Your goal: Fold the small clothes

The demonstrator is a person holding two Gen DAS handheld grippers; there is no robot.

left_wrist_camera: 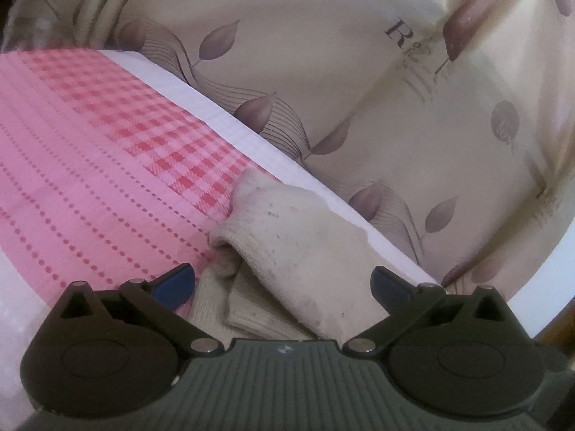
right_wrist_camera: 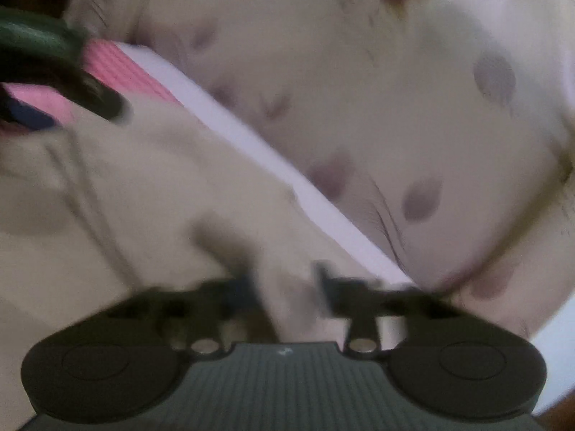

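Note:
A small cream knit garment (left_wrist_camera: 298, 251), speckled with dark lint, lies folded over itself on a pink checked and dotted cloth (left_wrist_camera: 90, 151). My left gripper (left_wrist_camera: 284, 283) is open, its blue-tipped fingers (left_wrist_camera: 176, 280) apart on either side of the garment's near end. In the blurred right wrist view the cream garment (right_wrist_camera: 143, 186) fills the left and centre. My right gripper (right_wrist_camera: 284, 280) has its fingers narrowly apart with cream fabric between them; whether it grips is unclear. The left gripper (right_wrist_camera: 54, 82) shows at the upper left there.
The pink cloth has a white border (left_wrist_camera: 251, 136) running diagonally. Beyond it lies a beige sheet with purple leaf print (left_wrist_camera: 359, 72), also in the right wrist view (right_wrist_camera: 395, 107). A brown patch (left_wrist_camera: 463, 28) sits at the upper right.

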